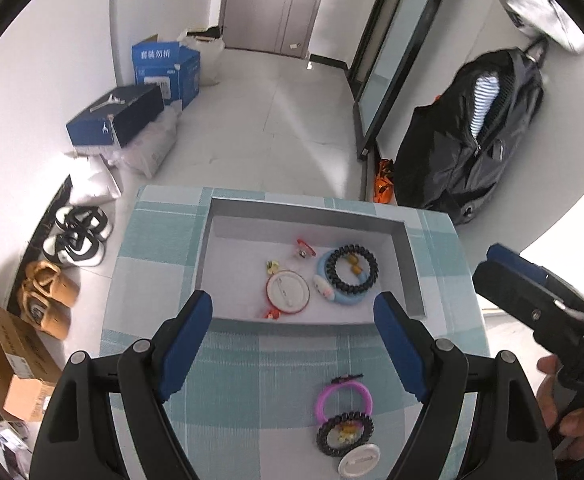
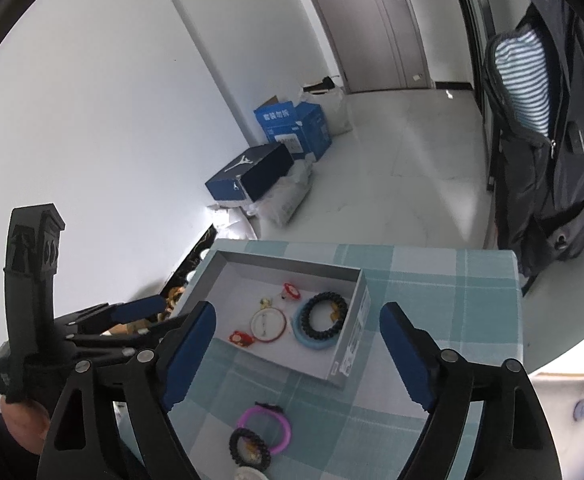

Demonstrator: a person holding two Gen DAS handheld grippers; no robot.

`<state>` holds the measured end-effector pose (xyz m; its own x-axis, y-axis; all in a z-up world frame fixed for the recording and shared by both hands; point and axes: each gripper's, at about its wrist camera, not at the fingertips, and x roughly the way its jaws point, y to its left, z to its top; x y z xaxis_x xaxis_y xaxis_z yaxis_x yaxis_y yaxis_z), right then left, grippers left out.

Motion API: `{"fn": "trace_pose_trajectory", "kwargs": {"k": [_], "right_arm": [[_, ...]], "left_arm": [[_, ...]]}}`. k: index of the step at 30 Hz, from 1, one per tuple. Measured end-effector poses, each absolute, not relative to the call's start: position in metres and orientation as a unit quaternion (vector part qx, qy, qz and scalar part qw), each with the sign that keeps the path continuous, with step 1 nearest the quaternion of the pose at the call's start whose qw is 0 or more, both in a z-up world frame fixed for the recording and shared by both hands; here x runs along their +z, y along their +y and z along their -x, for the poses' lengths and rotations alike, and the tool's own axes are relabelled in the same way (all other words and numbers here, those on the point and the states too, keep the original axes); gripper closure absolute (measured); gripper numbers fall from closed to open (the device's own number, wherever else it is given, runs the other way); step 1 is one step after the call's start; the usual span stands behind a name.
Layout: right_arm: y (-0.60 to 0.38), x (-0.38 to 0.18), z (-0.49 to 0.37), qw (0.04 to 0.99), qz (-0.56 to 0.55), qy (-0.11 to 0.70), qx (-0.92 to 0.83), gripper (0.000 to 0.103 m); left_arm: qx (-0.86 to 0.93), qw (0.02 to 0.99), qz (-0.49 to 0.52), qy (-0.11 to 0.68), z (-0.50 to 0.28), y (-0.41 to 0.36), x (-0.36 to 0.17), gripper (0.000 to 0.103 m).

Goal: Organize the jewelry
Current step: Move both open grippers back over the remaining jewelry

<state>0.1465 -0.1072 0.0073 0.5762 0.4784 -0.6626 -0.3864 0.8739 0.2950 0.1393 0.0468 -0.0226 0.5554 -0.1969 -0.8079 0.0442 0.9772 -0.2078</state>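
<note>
A shallow grey box [image 1: 308,208] [image 2: 292,266] lies on the checked tablecloth. It holds a black coil hair tie [image 1: 352,274] [image 2: 326,316] on a light blue ring [image 1: 342,300] [image 2: 312,340], a white round badge [image 1: 288,292] [image 2: 268,324] and small red trinkets [image 1: 305,248]. In front of the box on the cloth lie a pink ring [image 1: 344,400] [image 2: 266,426], a second black coil tie [image 1: 346,434] [image 2: 250,450] and a white disc [image 1: 359,460]. My left gripper [image 1: 292,344] hovers open over the box's near edge, holding nothing. My right gripper [image 2: 298,354] is open and holds nothing, above the cloth near the box's right corner.
The small table [image 1: 160,240] ends close behind the box, with floor beyond. Shoes [image 1: 78,236], slippers [image 1: 48,300] and cardboard boxes [image 1: 16,364] lie on the left floor. Blue boxes [image 2: 252,176] stand by the wall. A dark backpack [image 1: 476,136] leans at right beside a black frame [image 1: 388,60].
</note>
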Motion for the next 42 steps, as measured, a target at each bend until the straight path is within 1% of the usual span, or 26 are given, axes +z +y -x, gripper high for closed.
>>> {"fn": "trace_pose_trajectory", "kwargs": {"k": [2,6,14,24,30,38,42], "right_arm": [[-0.108,0.009,-0.139,0.89,-0.055,0.382,0.244,0.014],[-0.109,0.01,-0.123,0.895,-0.046,0.372,0.242,0.012],[-0.116,0.003,-0.093,0.898,-0.041,0.372,0.232,0.005],[-0.129,-0.014,-0.064,0.896,-0.038,0.387,0.215,0.002],[-0.141,-0.024,-0.054,0.893,-0.037,0.402,0.198,0.0],[-0.149,-0.032,-0.05,0.894,-0.026,0.411,0.177,0.0],[-0.156,-0.035,-0.051,0.894,-0.023,0.42,0.154,0.0]], "left_arm": [[-0.066,0.882,0.07,0.461,-0.132,0.043,-0.021,0.023],[-0.06,0.885,0.058,0.458,-0.123,0.039,-0.02,0.023],[-0.062,0.882,0.047,0.464,-0.096,0.032,-0.028,0.023],[-0.072,0.874,0.042,0.478,-0.068,0.018,-0.044,0.023],[-0.087,0.857,0.044,0.505,-0.058,0.008,-0.061,0.023],[-0.087,0.841,0.017,0.534,-0.048,-0.009,-0.084,0.023],[-0.058,0.835,-0.005,0.547,-0.046,-0.016,-0.094,0.023]]}}
